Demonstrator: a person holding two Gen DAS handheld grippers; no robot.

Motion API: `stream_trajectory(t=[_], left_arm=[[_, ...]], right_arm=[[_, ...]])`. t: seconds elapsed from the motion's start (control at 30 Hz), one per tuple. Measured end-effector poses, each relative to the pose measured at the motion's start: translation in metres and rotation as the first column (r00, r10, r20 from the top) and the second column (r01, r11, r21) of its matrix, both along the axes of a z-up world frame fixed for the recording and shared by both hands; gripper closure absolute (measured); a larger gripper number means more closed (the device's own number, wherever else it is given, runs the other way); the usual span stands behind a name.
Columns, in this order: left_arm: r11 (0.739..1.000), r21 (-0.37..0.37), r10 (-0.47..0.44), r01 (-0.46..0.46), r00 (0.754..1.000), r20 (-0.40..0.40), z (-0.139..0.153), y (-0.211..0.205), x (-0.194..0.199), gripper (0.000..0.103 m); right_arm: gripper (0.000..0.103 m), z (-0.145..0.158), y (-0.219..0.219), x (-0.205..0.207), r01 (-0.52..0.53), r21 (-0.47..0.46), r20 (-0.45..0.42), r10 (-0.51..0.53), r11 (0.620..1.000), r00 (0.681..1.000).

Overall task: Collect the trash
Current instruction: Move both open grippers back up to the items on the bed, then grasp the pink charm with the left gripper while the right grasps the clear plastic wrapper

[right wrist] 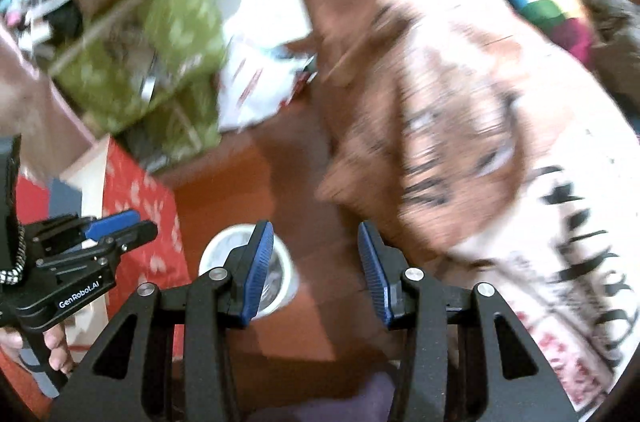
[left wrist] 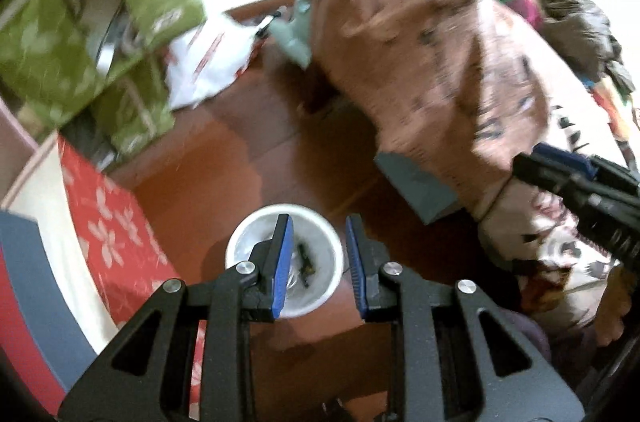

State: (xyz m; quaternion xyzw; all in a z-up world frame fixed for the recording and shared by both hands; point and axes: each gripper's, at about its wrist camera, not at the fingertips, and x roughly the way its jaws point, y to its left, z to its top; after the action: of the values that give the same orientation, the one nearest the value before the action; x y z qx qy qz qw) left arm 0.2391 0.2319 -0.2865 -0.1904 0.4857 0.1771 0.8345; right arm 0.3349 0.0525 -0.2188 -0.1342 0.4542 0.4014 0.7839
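Note:
A white paper cup (left wrist: 320, 286) stands on the red-brown floor with dark scraps inside it. In the left wrist view my left gripper (left wrist: 318, 254) hovers above the cup; its blue pads are a little apart with nothing between them, and one finger overlaps the cup's mouth. The right wrist view shows the same cup (right wrist: 282, 282) partly behind a finger of my right gripper (right wrist: 316, 262), which is open and empty. My left gripper (right wrist: 140, 224) shows at the left there, held by a hand. My right gripper (left wrist: 528, 162) enters the left wrist view at the right edge.
A crumpled white plastic bag (left wrist: 208, 62) with red print lies farther back. A green leaf-patterned bag (left wrist: 100, 22) and a red flowered box (left wrist: 108, 222) stand to the left. A brown patterned blanket (left wrist: 440, 62) fills the right side, with a grey-blue packet (left wrist: 416, 186) at its edge.

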Motion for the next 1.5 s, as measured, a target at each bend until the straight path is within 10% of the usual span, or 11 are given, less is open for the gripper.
stream_trajectory(t=[0.33, 0.7, 1.1, 1.5], left_arm=[[0.977, 0.107, -0.198, 0.185, 0.973, 0.117, 0.076, -0.079, 0.077, 0.066], [0.914, 0.174, -0.394, 0.366, 0.902, 0.174, 0.118, -0.184, 0.176, 0.049], [0.848, 0.176, -0.528, 0.5, 0.825, 0.203, 0.116, -0.271, 0.278, 0.044], [0.841, 0.109, -0.54, 0.529, 0.82, 0.187, 0.073, -0.296, 0.365, 0.044]], right_arm=[[0.062, 0.071, -0.135, 0.049, 0.243, 0.102, 0.179, -0.259, 0.965, 0.949], [0.051, 0.073, -0.272, 0.113, 0.499, 0.089, 0.209, -0.506, 0.862, 0.837], [0.034, 0.055, -0.347, 0.195, 0.595, 0.115, 0.106, -0.605, 0.796, 0.789], [0.034, 0.006, -0.347, 0.318, 0.655, 0.12, -0.009, -0.659, 0.746, 0.752]])
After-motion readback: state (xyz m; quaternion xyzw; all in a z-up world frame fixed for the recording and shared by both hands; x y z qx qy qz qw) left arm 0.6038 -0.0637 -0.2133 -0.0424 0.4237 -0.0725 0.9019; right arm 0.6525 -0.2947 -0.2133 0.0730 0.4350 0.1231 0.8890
